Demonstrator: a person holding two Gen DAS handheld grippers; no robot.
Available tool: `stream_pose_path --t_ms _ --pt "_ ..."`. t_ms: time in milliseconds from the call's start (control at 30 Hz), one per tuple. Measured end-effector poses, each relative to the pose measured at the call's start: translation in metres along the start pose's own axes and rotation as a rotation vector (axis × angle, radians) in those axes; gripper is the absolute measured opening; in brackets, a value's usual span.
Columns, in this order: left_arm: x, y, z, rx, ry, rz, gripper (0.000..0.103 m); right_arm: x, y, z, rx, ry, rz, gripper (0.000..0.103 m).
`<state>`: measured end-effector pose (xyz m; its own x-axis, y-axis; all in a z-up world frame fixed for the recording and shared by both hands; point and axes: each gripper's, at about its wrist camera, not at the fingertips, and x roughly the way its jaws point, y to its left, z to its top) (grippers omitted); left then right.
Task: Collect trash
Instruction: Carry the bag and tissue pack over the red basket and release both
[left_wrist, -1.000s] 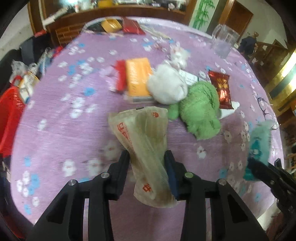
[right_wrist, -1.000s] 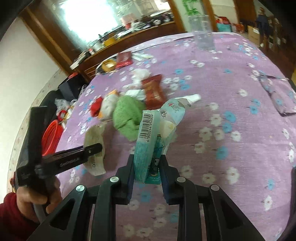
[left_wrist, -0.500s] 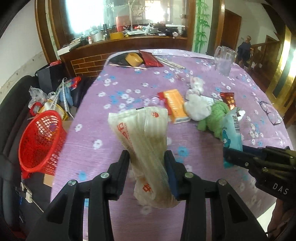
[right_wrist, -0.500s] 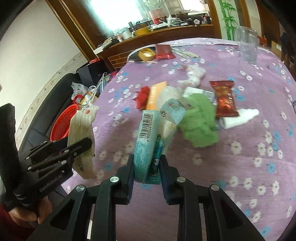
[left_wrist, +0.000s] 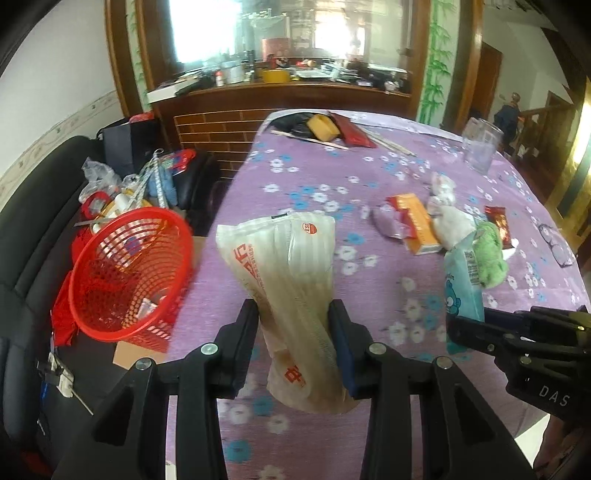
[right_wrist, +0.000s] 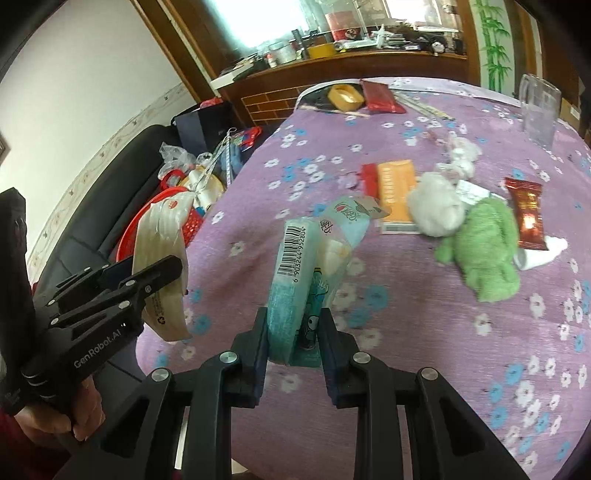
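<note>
Both grippers point steeply downward, side by side. The left gripper (left_wrist: 295, 332) has its 2 black fingers (left_wrist: 240, 332) clamped on a crumpled clear wrapper (left_wrist: 288, 266). The right gripper (right_wrist: 293, 332) pinches a teal packet (right_wrist: 295, 273) between its pads. A bare hand (right_wrist: 55, 413) grips the left tool's handle.

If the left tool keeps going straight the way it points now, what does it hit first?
Probably the purple tablecloth just past the wrapper held in the left tool; the red basket sits off to one side. Depth is hard to judge.
</note>
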<state>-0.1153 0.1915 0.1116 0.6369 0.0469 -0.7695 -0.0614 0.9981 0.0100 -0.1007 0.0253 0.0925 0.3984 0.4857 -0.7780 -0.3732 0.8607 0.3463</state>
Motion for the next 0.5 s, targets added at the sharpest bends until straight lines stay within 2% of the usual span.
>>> stream_pose_path --t_ms 500 --pt "-0.009 0.116 -0.001 -0.156 -0.026 0.079 0.038 0.043 0.077 0.036 -0.078 0.047 0.088 0.028"
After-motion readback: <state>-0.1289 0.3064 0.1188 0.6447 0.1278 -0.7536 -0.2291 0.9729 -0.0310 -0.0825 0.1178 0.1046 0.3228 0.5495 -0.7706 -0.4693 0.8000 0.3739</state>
